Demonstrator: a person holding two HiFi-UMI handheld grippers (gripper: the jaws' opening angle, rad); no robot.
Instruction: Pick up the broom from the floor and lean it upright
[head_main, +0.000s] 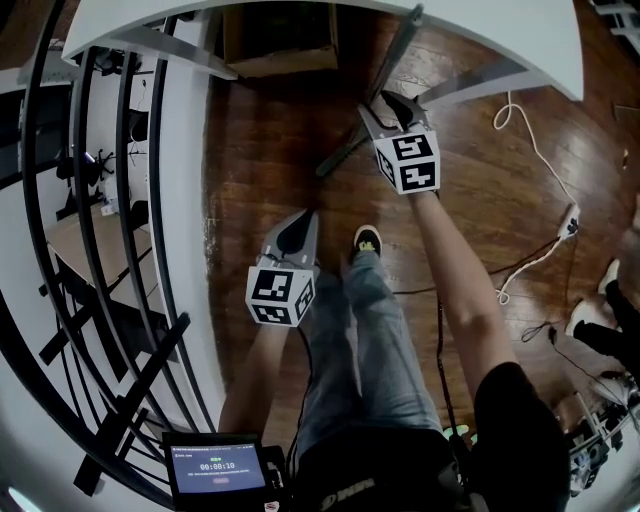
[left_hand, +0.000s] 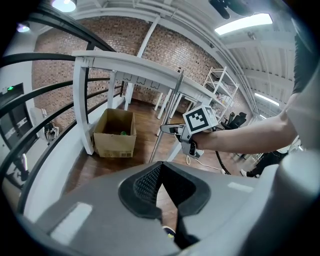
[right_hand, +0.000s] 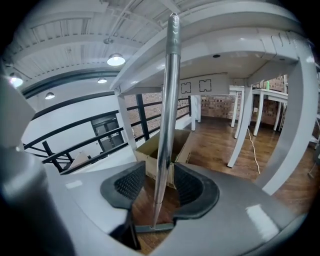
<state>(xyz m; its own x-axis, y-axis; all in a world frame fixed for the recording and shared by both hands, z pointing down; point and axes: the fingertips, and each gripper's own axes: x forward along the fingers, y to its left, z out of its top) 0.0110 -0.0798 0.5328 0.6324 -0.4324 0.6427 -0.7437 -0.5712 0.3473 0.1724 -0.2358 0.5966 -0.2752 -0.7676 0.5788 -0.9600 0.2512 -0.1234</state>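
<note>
The broom's metal handle (right_hand: 167, 115) stands nearly upright, its top resting against the white table's edge (right_hand: 215, 35) and its head (right_hand: 152, 228) on the wood floor. My right gripper (right_hand: 159, 186) is open around the handle; the pole runs between the pads (right_hand: 129, 183) with a gap on each side. From above, the broom (head_main: 372, 95) slants from the table down to the floor under the right gripper (head_main: 385, 108). The left gripper (head_main: 298, 232) hangs lower, apart from the broom, shut with nothing in it. In the left gripper view its tips (left_hand: 160, 167) meet, and the right gripper (left_hand: 176, 131) sits at the handle (left_hand: 169, 112).
An open cardboard box (left_hand: 116, 132) stands under the table near a white leg (left_hand: 82, 110). A black railing (head_main: 100, 250) curves along the left. A white cable (head_main: 540, 165) trails over the floor at right. My foot (head_main: 367, 240) is below the broom; another person's shoes (head_main: 598, 300) are far right.
</note>
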